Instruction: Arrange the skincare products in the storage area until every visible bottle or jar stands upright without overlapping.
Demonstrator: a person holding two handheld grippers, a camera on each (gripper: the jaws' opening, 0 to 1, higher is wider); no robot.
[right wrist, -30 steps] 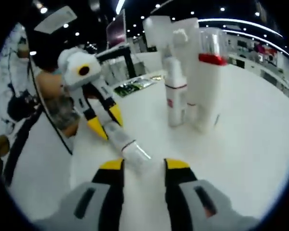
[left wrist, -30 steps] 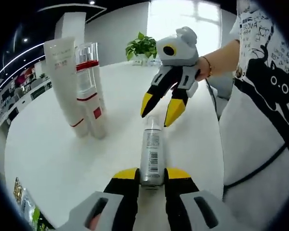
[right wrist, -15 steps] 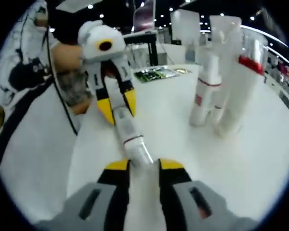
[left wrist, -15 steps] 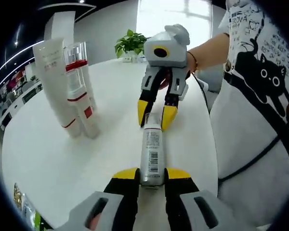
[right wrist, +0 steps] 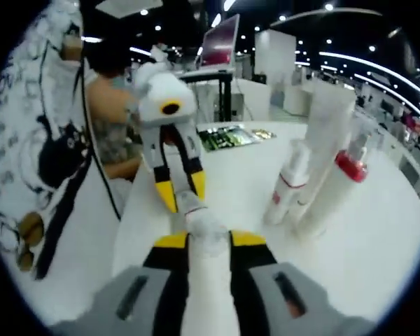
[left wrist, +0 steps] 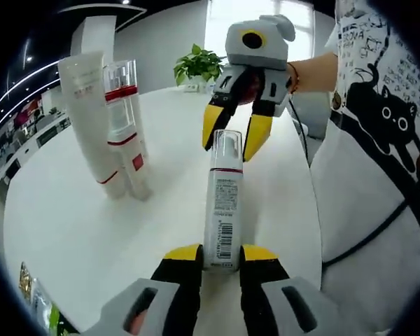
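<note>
A silver pump bottle (left wrist: 222, 210) with a barcode label and a clear cap is held off the round white table (left wrist: 70, 238), between both grippers. My left gripper (left wrist: 220, 255) is shut on its base. My right gripper (left wrist: 229, 136) comes in from the far side, its yellow fingertips (left wrist: 211, 126) clamped on the cap end. In the right gripper view, the bottle (right wrist: 204, 231) fills my right gripper (right wrist: 208, 241), with the left gripper (right wrist: 180, 192) at its far end. A white tube (left wrist: 91, 119), a red-banded clear-capped bottle (left wrist: 122, 105) and a small white bottle (left wrist: 136, 168) stand upright together.
A person in a cat-print shirt (left wrist: 378, 140) stands at the table's right edge. A potted plant (left wrist: 196, 66) sits at the far rim. Beyond the table in the right gripper view are a display counter (right wrist: 234, 136) and a monitor (right wrist: 220, 42).
My right gripper came down from above the cap and shut on it. The bottle, which lay flat on the table, now has its cap end raised.
</note>
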